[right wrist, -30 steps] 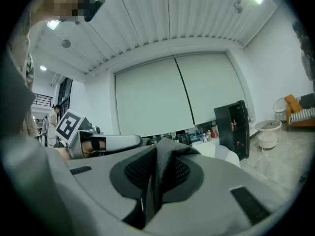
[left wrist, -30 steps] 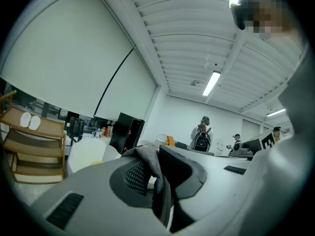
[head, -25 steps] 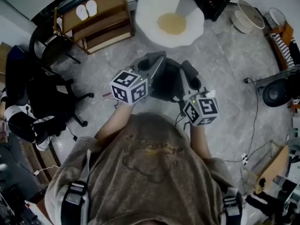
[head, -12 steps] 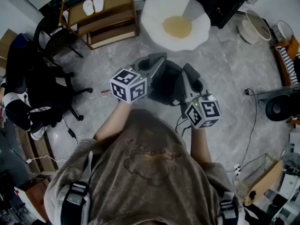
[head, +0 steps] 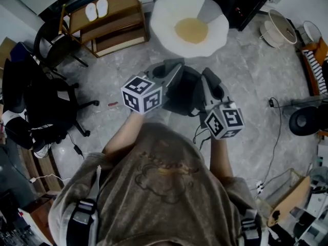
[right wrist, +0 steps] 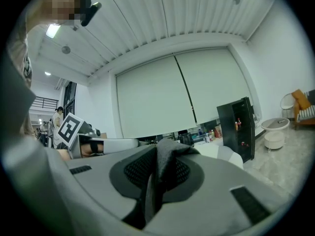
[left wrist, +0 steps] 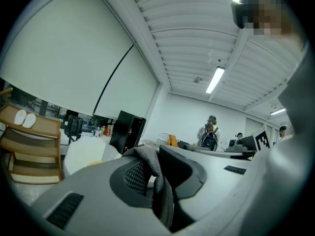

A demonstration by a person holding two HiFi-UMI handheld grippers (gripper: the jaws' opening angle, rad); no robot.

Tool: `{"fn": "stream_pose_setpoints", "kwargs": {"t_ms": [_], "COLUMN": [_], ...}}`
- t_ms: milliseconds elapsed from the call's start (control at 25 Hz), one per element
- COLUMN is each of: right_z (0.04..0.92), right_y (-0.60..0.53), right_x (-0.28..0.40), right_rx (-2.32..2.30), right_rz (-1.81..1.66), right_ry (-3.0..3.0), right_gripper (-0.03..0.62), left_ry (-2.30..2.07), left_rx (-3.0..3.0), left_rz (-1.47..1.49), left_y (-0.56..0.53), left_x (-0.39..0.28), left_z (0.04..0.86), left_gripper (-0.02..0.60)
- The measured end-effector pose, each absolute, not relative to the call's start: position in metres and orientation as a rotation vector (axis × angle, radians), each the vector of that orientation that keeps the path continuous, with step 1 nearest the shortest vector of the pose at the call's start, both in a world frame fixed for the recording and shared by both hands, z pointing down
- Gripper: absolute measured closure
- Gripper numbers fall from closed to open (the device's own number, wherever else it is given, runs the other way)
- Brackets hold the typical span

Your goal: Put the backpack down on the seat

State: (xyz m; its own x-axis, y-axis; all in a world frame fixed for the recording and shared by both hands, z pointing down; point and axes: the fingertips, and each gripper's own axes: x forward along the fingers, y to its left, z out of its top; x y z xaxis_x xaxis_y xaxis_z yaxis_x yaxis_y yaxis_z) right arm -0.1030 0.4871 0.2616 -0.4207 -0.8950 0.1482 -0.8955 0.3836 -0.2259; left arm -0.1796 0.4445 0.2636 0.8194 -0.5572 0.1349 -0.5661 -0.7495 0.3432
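A dark backpack (head: 182, 90) hangs between my two grippers above the grey floor. My left gripper (head: 169, 70) is shut on a grey fabric strap (left wrist: 153, 171) of the backpack, and its marker cube is at the left. My right gripper (head: 209, 85) is shut on another fold of the bag's grey fabric (right wrist: 161, 170). The seat (head: 163, 20), a white round cushion chair with a yellow centre, stands on the floor ahead of the bag. It also shows pale and low in the left gripper view as the seat (left wrist: 84, 150). The bag's lower part is hidden by the grippers.
A wooden shelf (head: 110, 20) with a pair of slippers stands left of the seat. A black office chair (head: 48, 104) is at the far left, a black cabinet (head: 242, 0) behind the seat, a round white stool (head: 275, 20) at the right. A cable (head: 279, 132) lies on the floor. A person (left wrist: 210, 134) stands far off.
Both grippers, with the backpack, have shifted a little across the floor toward the seat. Both still hold the bag as before.
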Motion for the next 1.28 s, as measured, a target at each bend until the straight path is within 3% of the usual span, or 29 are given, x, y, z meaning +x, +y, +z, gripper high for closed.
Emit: {"fn": "stream_pose_setpoints", "kwargs": {"t_ms": [1280], "right_z": [0.276], "right_y": [0.233], "right_x": [-0.020], "right_rx": [1.811], "right_rz": [0.593], "right_ry": [-2.590], "right_gripper": [0.556], "left_ry": [-0.652], "left_rx": [2.621], "left_rz": [0.128], "left_y": [0.186], "left_x": [-0.100], "left_z": [0.282], "left_gripper": [0.537]}}
